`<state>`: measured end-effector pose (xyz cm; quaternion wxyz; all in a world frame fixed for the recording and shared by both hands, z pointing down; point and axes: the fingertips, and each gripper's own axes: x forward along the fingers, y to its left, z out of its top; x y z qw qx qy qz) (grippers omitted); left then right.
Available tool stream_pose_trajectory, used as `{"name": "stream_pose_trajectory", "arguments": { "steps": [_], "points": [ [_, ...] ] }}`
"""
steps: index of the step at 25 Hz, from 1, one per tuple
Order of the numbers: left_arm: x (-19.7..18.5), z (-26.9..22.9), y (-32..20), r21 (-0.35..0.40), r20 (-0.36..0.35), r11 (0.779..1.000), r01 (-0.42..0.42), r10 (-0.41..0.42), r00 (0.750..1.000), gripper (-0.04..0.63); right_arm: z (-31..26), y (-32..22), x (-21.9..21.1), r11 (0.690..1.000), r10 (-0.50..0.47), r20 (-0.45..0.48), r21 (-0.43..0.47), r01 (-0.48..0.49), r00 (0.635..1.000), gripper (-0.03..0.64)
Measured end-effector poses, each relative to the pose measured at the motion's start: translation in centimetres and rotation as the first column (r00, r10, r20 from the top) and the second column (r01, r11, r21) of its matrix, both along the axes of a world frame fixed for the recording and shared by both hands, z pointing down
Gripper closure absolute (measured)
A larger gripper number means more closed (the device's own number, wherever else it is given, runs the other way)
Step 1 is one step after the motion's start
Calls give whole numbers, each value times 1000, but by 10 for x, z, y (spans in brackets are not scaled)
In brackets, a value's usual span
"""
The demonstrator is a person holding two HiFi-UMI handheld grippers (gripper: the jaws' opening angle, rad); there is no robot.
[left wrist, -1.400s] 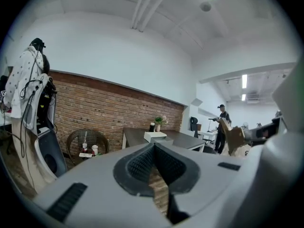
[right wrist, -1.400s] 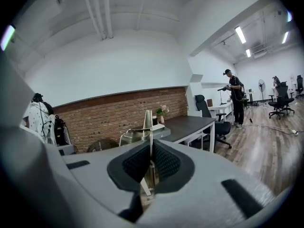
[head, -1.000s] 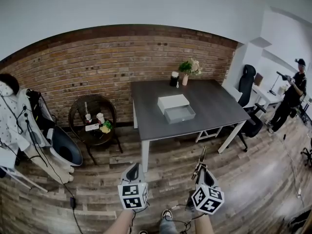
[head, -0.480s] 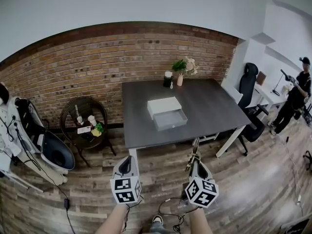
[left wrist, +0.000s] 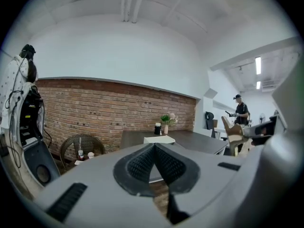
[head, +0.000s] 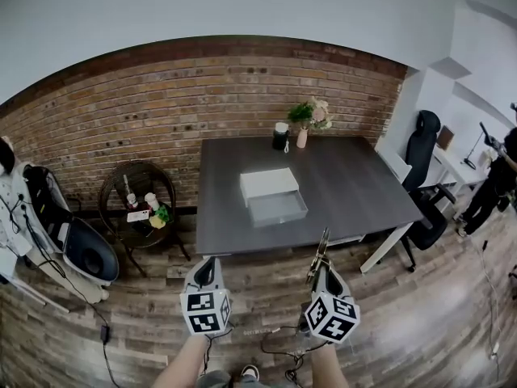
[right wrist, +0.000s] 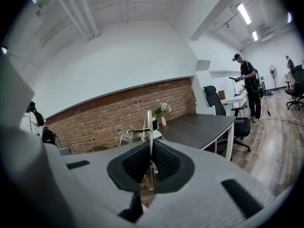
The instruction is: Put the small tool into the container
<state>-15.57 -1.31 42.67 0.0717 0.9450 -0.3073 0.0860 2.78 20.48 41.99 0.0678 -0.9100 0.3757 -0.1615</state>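
Well, the right hand-held gripper [head: 321,269] is clenched on the thin metal tool [head: 324,245], well apart from the drawer box [head: 277,208] on the counter [head: 355,184]. Pinched by one end, the tool could swivel or slip. The left hand-held gripper [head: 208,269] is closed, empty.

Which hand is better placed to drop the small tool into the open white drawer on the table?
Right. The right gripper is shut on the small metal tool, which sticks out ahead toward the drawer. The left gripper is shut and empty, so it would need a handover first.
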Motion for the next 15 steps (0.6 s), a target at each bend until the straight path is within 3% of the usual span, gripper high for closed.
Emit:
{"name": "stream_pose_trajectory", "arguments": {
  "steps": [8,15],
  "points": [
    [34,8,-13,10,31,1000,4,-4,999,594,15,-6,39,1000,7,34,-8,-7,999,611],
    [73,34,-44,-37,42,999,2,-1,999,594,31,-34,69,999,1,45,-42,1,999,611]
  ]
}}
